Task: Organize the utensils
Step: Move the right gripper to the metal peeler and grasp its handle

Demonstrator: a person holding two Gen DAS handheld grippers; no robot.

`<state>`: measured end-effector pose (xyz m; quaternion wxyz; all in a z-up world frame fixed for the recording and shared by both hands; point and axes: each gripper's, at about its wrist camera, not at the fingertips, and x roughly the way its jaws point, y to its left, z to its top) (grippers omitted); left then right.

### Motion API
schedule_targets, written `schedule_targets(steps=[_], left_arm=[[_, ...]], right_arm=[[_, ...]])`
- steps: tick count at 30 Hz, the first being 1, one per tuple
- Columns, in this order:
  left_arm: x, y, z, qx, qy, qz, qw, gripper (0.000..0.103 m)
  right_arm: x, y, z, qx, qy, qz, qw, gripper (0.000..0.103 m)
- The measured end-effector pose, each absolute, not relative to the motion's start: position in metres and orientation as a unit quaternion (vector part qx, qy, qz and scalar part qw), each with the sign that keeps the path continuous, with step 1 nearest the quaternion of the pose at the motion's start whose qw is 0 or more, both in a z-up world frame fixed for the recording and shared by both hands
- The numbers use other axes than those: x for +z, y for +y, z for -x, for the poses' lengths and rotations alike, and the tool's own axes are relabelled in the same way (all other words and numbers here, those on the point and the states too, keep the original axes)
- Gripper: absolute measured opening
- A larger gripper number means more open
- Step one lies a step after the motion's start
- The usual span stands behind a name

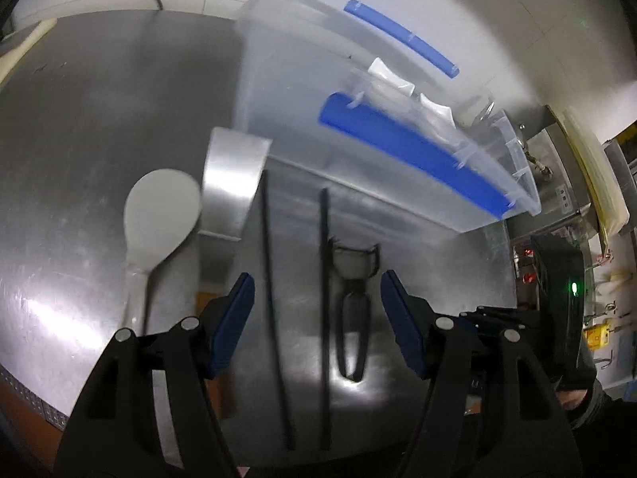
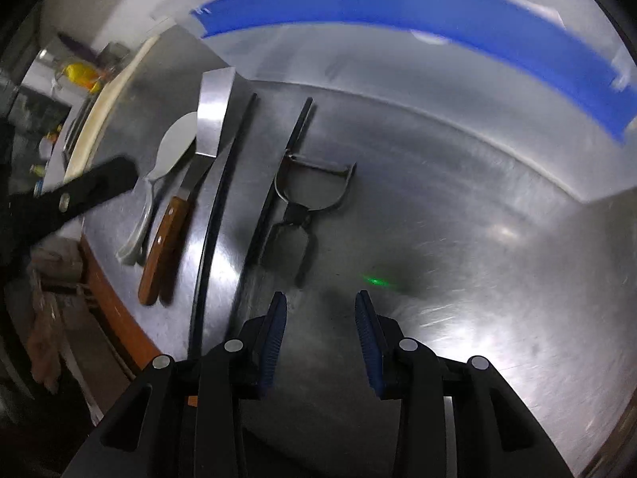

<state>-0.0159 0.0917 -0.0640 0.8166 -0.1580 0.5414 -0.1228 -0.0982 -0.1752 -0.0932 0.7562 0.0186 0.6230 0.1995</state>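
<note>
Utensils lie in a row on a steel table [image 1: 71,139]: a white rice paddle [image 1: 159,215], a metal scraper [image 1: 233,181] with a wooden handle [image 2: 165,247], two black chopsticks [image 1: 274,298] [image 1: 325,298], and a Y-shaped peeler [image 1: 352,302]. All also show in the right wrist view: paddle [image 2: 173,147], scraper [image 2: 213,115], chopsticks [image 2: 217,207] [image 2: 278,171], peeler [image 2: 302,199]. My left gripper [image 1: 316,318] is open and empty above the chopsticks and peeler. My right gripper [image 2: 320,338] is open and empty, just short of the peeler's handle.
A clear plastic bin [image 1: 302,91] with blue handles [image 1: 414,159] stands behind the utensils, and in the right wrist view [image 2: 438,59] too. White items [image 1: 392,75] lie inside it. The table's front edge [image 2: 115,298] runs left. Shelving and clutter [image 1: 597,279] stand far right.
</note>
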Motion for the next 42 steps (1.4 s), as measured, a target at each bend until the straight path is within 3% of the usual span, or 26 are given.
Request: schedule_targets(steps=[11,13,15,17,25,42], left_arm=[[-0.084,0.124,-0.017,-0.208,0.565,0.124,0.789,0.062],[-0.085,0.122,-0.023,-0.219,0.569,0.116,0.784,0.062],[-0.084,0.117,-0.029,-0.236,0.571,0.112,0.778,0.062],[-0.081,0.109,-0.031,-0.249,0.568,0.110,0.777,0.062],[-0.078,0.068,-0.033,-0.285,0.575,0.109,0.759,0.062],[-0.131,-0.005,-0.015,-0.300,0.662,0.179,0.663,0.062]], right_arm=[[-0.113,-0.151,0.109,0.083,0.630,-0.097,0.766,0.037],[-0.112,-0.146,0.112,0.064,0.625,-0.081,0.774,0.029],[-0.114,-0.143,0.114,0.041,0.621,-0.066,0.780,0.009],[-0.115,-0.145,0.116,0.034,0.622,-0.069,0.779,0.004],[-0.114,-0.173,0.121,0.042,0.616,-0.092,0.782,0.003],[-0.122,-0.272,0.149,0.138,0.622,-0.300,0.710,0.003]])
